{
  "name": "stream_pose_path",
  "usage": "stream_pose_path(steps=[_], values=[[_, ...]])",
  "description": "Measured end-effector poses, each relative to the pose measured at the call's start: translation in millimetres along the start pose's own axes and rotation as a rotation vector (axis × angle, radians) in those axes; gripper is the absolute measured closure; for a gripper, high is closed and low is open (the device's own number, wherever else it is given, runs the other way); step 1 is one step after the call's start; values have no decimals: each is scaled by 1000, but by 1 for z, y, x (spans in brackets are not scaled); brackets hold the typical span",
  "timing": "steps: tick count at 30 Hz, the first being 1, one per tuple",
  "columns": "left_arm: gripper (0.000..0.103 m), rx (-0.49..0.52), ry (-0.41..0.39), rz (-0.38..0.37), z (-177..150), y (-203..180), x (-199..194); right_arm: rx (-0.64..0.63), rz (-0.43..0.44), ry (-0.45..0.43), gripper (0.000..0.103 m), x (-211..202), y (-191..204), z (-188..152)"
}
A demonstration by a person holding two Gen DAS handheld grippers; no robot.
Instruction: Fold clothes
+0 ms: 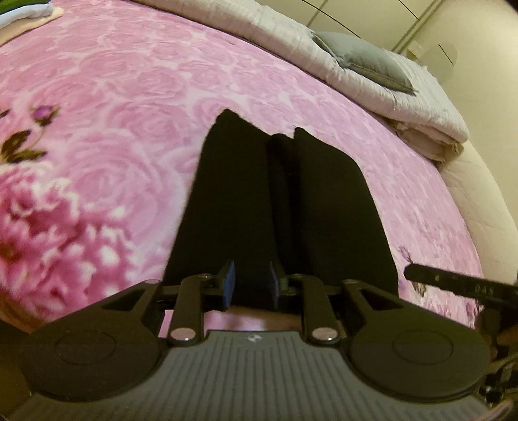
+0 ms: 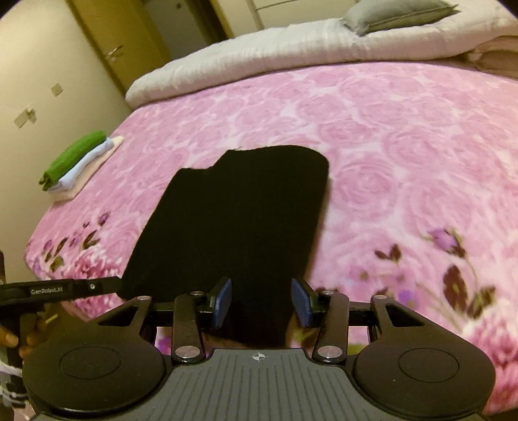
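- Black garment (image 2: pixel 239 213): you find it at the centre of both wrist views, lying flat on the pink floral blanket (image 2: pixel 404 145). It looks already folded into a long panel; the left view shows two lengthwise layers with a darker seam or gap between them.
- Handling, as a judgement: soft, limp, light, knit-like; it should drape and sag wherever you leave it unsupported, and its layers may slide apart if lifted by one ply alone.
- Where to take hold: the near end, at the two corners, pinching through all layers.
- Left gripper (image 1: pixel 250 285): fingers apart by a modest gap, with dark cloth seen between them; you cannot tell whether the pads touch it.
- Right gripper (image 2: pixel 261 301): fingers set wider, the garment's near end seen between them, pads apparently clear of it.
- Stack of folded clothes (image 2: pixel 77 162): green, pale blue and cream, at the left of the right view, well apart from the black piece.
- White quilt (image 2: pixel 259 55) and grey pillow (image 2: pixel 398 14): along the top of the frame.
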State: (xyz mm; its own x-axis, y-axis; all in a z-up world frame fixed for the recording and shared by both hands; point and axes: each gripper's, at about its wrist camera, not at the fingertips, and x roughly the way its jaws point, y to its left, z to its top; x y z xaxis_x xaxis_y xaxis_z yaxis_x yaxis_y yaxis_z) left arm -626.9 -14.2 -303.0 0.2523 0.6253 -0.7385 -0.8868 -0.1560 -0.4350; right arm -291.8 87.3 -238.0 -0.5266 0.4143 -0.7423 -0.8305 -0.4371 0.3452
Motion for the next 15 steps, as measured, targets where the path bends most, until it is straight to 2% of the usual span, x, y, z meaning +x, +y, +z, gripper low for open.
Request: stream_pose_path(steps=[7,15], values=[[85,86,21,-17,30,-10,19,-115,-4,33,57,17,-8,29],[85,203,69,-14,39,-19,35,-141,2,71,57,21,-16,20]])
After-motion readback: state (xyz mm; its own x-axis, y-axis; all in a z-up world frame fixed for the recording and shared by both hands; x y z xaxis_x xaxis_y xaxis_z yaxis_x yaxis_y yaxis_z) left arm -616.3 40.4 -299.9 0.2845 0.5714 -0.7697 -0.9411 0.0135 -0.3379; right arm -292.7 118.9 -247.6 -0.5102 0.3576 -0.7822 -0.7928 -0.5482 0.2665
